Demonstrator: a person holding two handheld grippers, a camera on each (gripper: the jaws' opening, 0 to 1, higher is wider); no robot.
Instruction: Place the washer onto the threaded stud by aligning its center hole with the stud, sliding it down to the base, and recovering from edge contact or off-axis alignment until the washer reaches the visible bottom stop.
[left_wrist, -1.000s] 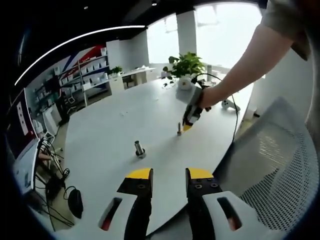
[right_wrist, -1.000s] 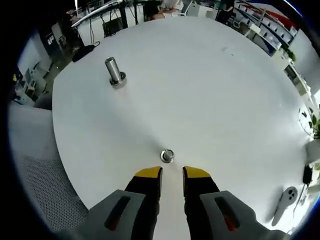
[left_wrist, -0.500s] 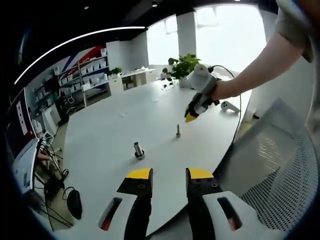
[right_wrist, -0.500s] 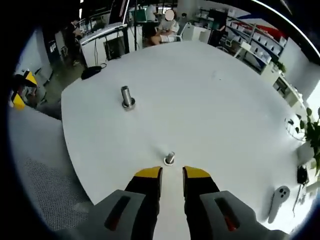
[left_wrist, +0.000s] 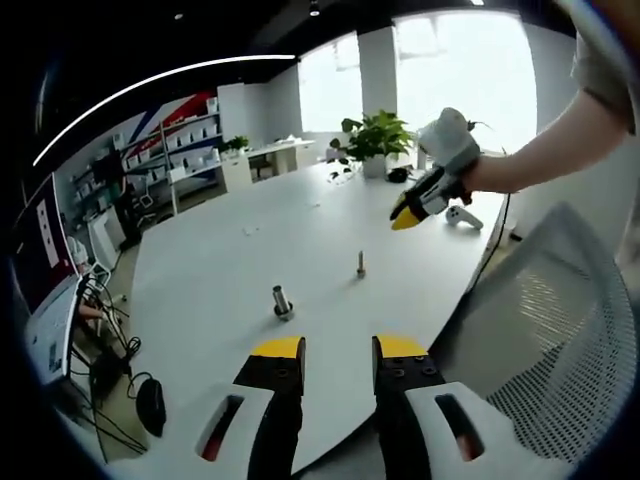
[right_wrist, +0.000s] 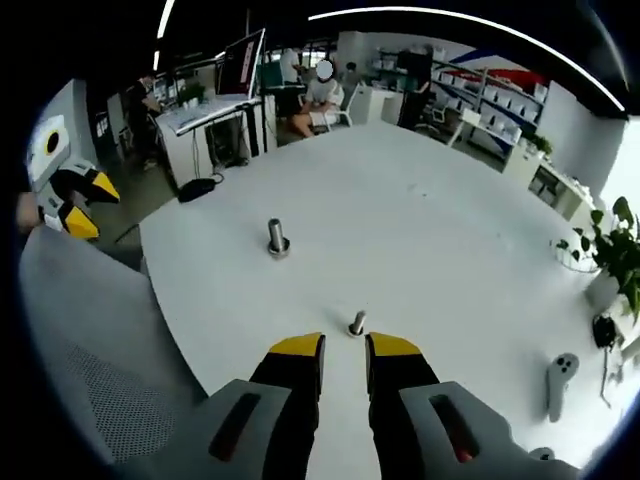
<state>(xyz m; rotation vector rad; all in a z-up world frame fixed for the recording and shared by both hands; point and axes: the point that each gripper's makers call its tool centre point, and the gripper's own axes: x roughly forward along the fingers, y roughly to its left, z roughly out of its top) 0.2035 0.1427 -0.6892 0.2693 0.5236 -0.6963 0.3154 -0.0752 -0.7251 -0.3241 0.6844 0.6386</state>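
Both tongs slightly parted, empty, left tongs (left_wrist: 338, 348), right tongs (right_wrist: 343, 345), washer indiscernible on small threaded stud (right_wrist: 356, 324).

My jaw tips are bright yellow over black on both the left gripper (left_wrist: 337, 348) and right gripper (right_wrist: 343, 346). Table (right_wrist: 430, 240) is plain white, both studs (right_wrist: 277, 238) shiny silver, chair (left_wrist: 560, 330) at 3 o'clock grey mesh.
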